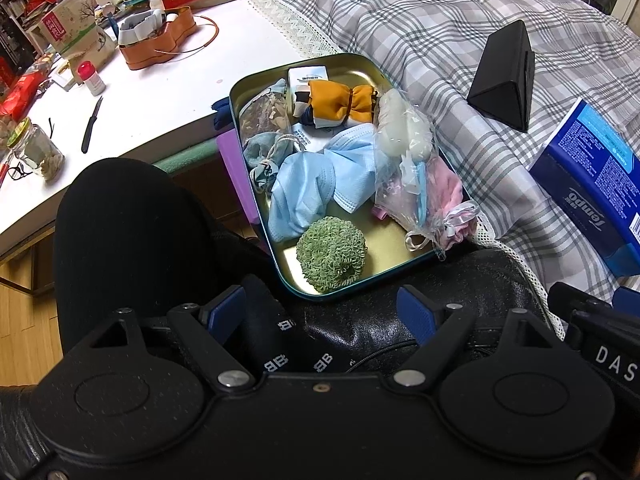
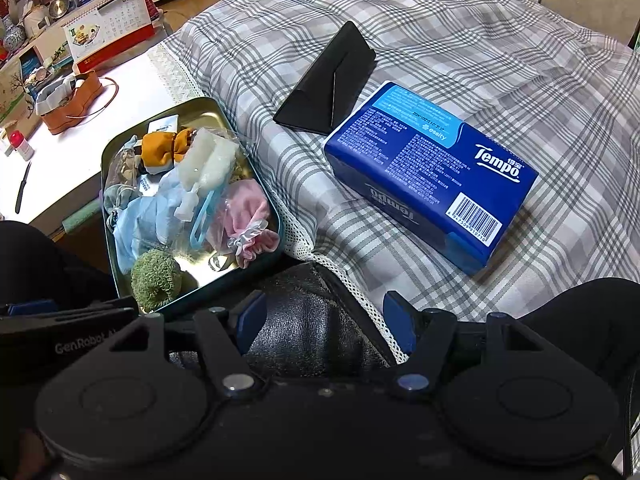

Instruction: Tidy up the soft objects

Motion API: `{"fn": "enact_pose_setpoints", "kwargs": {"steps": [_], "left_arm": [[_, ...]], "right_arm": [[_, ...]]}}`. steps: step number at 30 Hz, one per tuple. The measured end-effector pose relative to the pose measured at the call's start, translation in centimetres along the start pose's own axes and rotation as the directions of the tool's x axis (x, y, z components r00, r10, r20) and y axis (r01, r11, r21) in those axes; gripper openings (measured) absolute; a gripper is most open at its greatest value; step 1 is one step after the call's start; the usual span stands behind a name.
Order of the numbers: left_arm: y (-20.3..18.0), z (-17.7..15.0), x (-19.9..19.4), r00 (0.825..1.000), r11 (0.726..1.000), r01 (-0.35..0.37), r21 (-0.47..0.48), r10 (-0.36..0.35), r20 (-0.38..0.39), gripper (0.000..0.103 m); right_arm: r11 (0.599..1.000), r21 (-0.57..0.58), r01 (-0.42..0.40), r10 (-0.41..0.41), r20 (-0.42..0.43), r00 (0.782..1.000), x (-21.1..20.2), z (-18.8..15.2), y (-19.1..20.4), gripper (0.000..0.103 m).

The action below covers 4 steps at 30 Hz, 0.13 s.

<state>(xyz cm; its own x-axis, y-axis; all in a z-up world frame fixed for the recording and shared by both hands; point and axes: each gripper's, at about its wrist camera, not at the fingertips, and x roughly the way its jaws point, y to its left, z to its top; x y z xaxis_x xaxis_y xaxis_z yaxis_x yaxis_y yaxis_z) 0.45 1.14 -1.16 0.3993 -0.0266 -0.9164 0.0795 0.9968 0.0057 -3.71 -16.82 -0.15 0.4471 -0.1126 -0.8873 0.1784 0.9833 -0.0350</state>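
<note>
A teal metal tin (image 1: 256,216) (image 2: 105,160) holds soft items: a green fuzzy ball (image 1: 331,254) (image 2: 156,280), blue face masks (image 1: 312,184) (image 2: 140,216), an orange cloth bundle (image 1: 344,98) (image 2: 164,144), a white sponge in a clear bag (image 1: 404,128) (image 2: 206,156), a pink cloth pouch (image 1: 448,196) (image 2: 250,208) and a grey drawstring pouch (image 1: 260,152). My left gripper (image 1: 322,314) is open and empty, just short of the tin's near edge. My right gripper (image 2: 324,320) is open and empty, right of the tin over dark leather.
A blue Tempo tissue pack (image 2: 432,172) (image 1: 592,184) and a black triangular case (image 2: 328,80) (image 1: 504,76) lie on the plaid bedding. A white table (image 1: 160,88) at left carries an orange tray (image 1: 160,40), a jar (image 1: 36,152), a black pen (image 1: 91,124) and a calendar (image 2: 108,28).
</note>
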Motion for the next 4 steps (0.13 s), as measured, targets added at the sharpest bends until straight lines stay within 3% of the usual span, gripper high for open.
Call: {"fn": "enact_pose_setpoints", "kwargs": {"steps": [4], "left_arm": [[-0.02, -0.06, 0.04, 1.0, 1.0, -0.003, -0.003, 0.003, -0.001, 0.079]], "right_arm": [[1.0, 0.001, -0.001, 0.001, 0.0, 1.0, -0.01, -0.01, 0.01, 0.063]]}}
